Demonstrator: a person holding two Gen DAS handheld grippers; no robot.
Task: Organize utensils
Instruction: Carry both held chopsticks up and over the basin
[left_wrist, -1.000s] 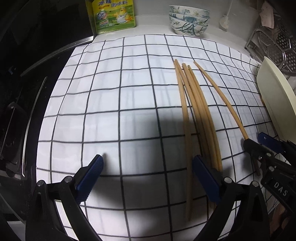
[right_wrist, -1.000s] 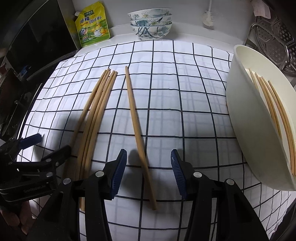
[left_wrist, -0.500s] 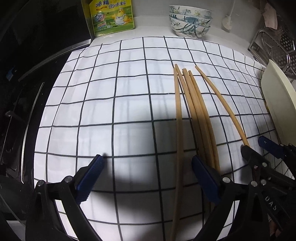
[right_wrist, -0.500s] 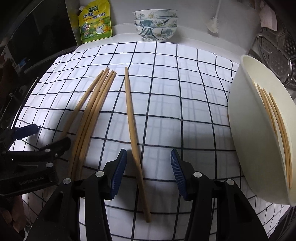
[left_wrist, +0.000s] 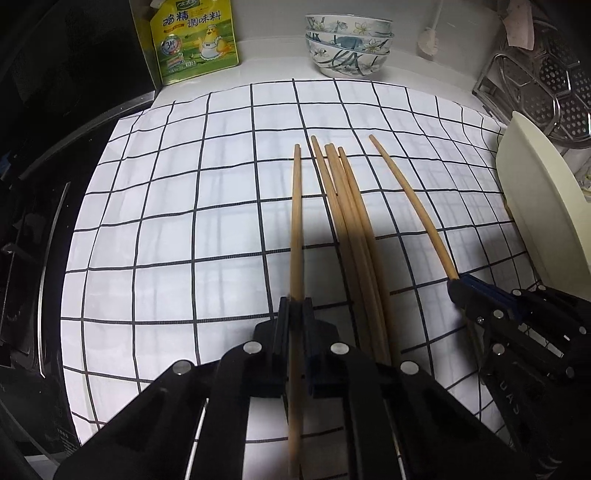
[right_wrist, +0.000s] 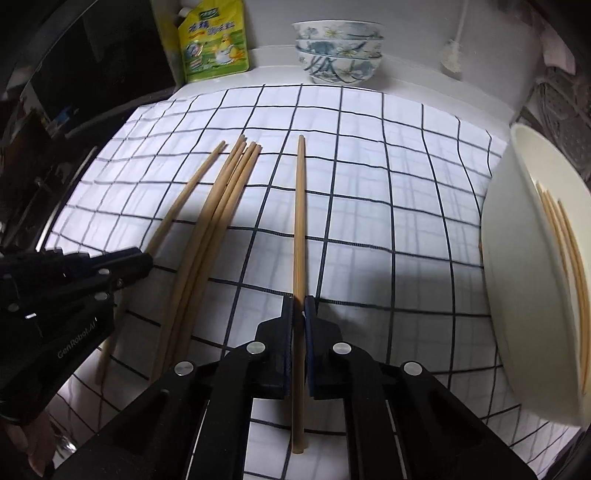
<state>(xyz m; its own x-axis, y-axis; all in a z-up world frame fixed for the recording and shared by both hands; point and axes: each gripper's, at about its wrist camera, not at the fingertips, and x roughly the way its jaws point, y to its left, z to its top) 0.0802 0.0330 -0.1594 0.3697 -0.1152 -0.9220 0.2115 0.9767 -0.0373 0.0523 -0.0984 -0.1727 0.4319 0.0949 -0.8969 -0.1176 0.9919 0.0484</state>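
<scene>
Your checked cloth (left_wrist: 166, 229) covers the table, its near edge cut off behind the claws. At far right, the cream tub (right_wrist: 517, 288) is cropped by the frame, so the chopsticks inside it (right_wrist: 565, 251) show only partly. The loose bundle of chopsticks (left_wrist: 351, 221) runs under your left claw's body, near ends hidden. Your left claw (left_wrist: 296, 301) is pinching one chopstick (left_wrist: 296, 221), left of the bundle. Your right claw (right_wrist: 299, 300) is pinching a lone chopstick (right_wrist: 300, 206), right of it.
</scene>
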